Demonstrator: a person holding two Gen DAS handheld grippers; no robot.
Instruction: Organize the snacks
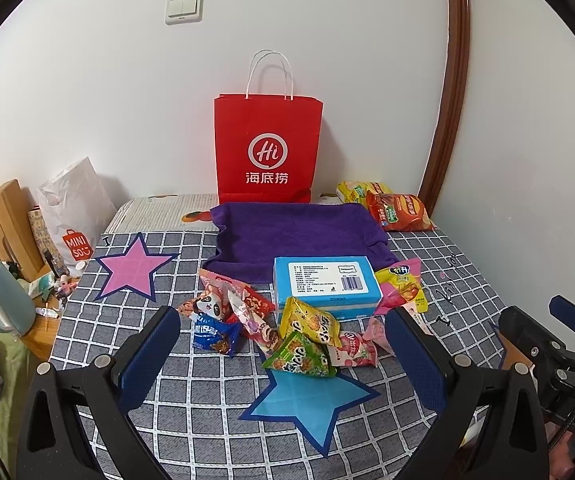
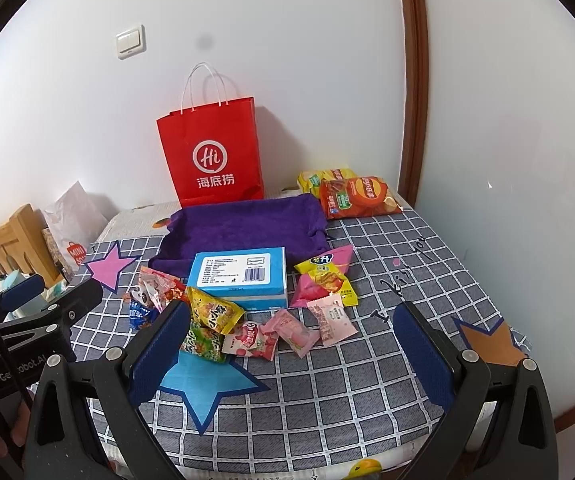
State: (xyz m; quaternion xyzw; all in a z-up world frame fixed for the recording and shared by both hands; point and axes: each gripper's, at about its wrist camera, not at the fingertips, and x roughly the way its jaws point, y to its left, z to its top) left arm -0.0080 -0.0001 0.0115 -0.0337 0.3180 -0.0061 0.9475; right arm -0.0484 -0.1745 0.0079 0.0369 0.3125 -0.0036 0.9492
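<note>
Several small snack packets lie in a loose heap on the checked cloth: a yellow packet [image 1: 309,318] [image 2: 215,312], a green one [image 1: 301,356] [image 2: 203,342], pink ones [image 1: 357,350] [image 2: 253,340] and a blue one [image 1: 215,336]. A blue box [image 1: 325,286] [image 2: 241,276] sits behind them on the edge of a purple towel [image 1: 299,236] [image 2: 243,228]. A red paper bag [image 1: 267,148] [image 2: 213,152] stands at the wall. Two chip bags [image 1: 397,212] [image 2: 357,196] lie at the back right. My left gripper [image 1: 283,348] and right gripper [image 2: 293,344] are open, empty, just short of the heap.
A pink star [image 1: 133,268] [image 2: 109,266], a blue star [image 1: 307,404] [image 2: 203,388] and an orange star [image 2: 489,340] are on the cloth. A white shopping bag [image 1: 73,212] and a cluttered wooden side table [image 1: 47,304] stand left. A wall closes the right side.
</note>
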